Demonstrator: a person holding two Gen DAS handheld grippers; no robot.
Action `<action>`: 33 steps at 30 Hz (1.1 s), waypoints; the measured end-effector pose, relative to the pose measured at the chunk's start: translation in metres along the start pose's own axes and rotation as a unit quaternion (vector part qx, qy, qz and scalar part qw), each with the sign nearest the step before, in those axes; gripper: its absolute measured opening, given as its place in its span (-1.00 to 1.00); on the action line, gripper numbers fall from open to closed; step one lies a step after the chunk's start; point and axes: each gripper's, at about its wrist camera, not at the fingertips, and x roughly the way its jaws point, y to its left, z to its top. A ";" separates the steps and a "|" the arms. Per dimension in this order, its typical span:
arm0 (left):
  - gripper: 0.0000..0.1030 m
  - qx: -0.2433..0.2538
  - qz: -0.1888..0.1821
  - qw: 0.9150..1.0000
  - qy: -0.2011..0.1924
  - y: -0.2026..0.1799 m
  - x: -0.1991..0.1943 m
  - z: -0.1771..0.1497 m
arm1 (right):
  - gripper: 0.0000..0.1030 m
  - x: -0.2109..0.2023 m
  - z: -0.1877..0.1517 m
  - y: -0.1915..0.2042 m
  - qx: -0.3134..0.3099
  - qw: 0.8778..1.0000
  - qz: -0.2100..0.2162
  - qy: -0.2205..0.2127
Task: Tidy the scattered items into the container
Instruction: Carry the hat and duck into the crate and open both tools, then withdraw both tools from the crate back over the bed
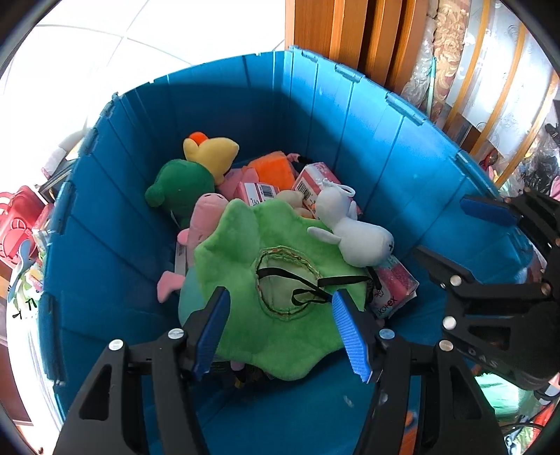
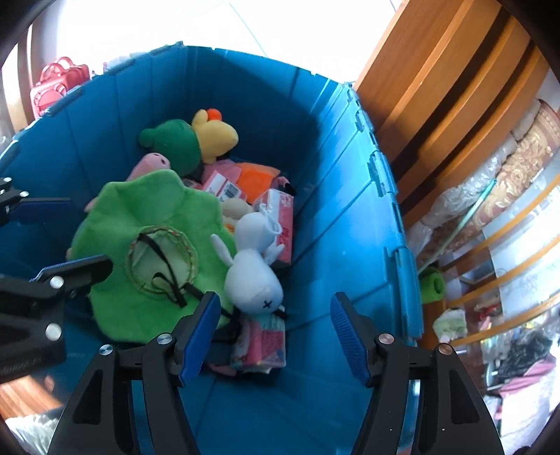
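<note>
A blue plastic bin (image 1: 308, 115) (image 2: 336, 224) holds a heap of things. On top lies a green plush leaf-shaped hat (image 1: 266, 280) (image 2: 150, 252) with black straps. A white plush rabbit (image 1: 353, 227) (image 2: 253, 269) lies beside it. Under them are a yellow duck plush (image 1: 210, 154) (image 2: 215, 134), a dark green plush (image 1: 182, 185), a pink plush (image 1: 204, 217), an orange plush (image 1: 276, 169) and pink packets (image 1: 315, 182) (image 2: 276, 224). My left gripper (image 1: 281, 334) is open and empty above the hat. My right gripper (image 2: 274, 337) is open and empty above the rabbit; it also shows in the left wrist view (image 1: 451, 231).
A wooden door frame (image 1: 350, 31) (image 2: 437, 87) stands behind the bin. A red bag (image 1: 17, 217) (image 2: 56, 84) sits outside the bin's left side. Cluttered shelves (image 2: 507, 245) stand at the right. White floor tiles (image 1: 105, 52) lie beyond the bin.
</note>
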 end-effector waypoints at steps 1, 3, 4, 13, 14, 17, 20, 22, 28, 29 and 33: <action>0.17 0.000 0.000 1.000 -0.004 0.000 -0.003 -0.002 | 0.29 -0.005 -0.002 0.001 0.000 1.000 0.002 -0.005; 0.17 0.000 0.001 1.000 -0.014 -0.001 -0.012 -0.008 | 0.29 -0.014 -0.006 0.004 -0.002 1.000 0.002 -0.014; 0.17 0.000 0.002 1.000 -0.019 -0.003 -0.016 -0.010 | 0.29 -0.019 -0.009 0.005 -0.002 1.000 0.002 -0.020; 0.17 -0.005 0.017 0.997 -0.074 0.001 -0.060 -0.035 | 0.30 -0.063 -0.021 0.015 0.000 0.997 0.022 -0.073; 0.17 -0.007 0.019 0.996 -0.081 0.003 -0.066 -0.038 | 0.31 -0.069 -0.021 0.018 0.001 0.996 0.026 -0.081; 0.17 -0.014 0.021 0.994 -0.104 0.016 -0.085 -0.047 | 0.32 -0.084 -0.021 0.029 0.000 0.994 0.035 -0.100; 0.17 -0.019 0.018 0.992 -0.121 0.033 -0.104 -0.058 | 0.33 -0.101 -0.018 0.046 -0.003 0.992 0.044 -0.120; 0.17 -0.021 0.015 0.991 -0.129 0.044 -0.113 -0.066 | 0.34 -0.111 -0.016 0.059 -0.005 0.990 0.047 -0.129; 0.17 -0.011 0.007 0.988 -0.153 0.090 -0.145 -0.098 | 0.34 -0.142 -0.011 0.117 -0.009 0.987 0.050 -0.154; 0.17 -0.009 0.006 0.988 -0.156 0.100 -0.149 -0.105 | 0.35 -0.146 -0.011 0.127 -0.009 0.986 0.051 -0.157; 0.17 -0.013 0.008 0.987 -0.161 0.144 -0.164 -0.136 | 0.35 -0.163 -0.006 0.180 -0.009 0.986 0.054 -0.160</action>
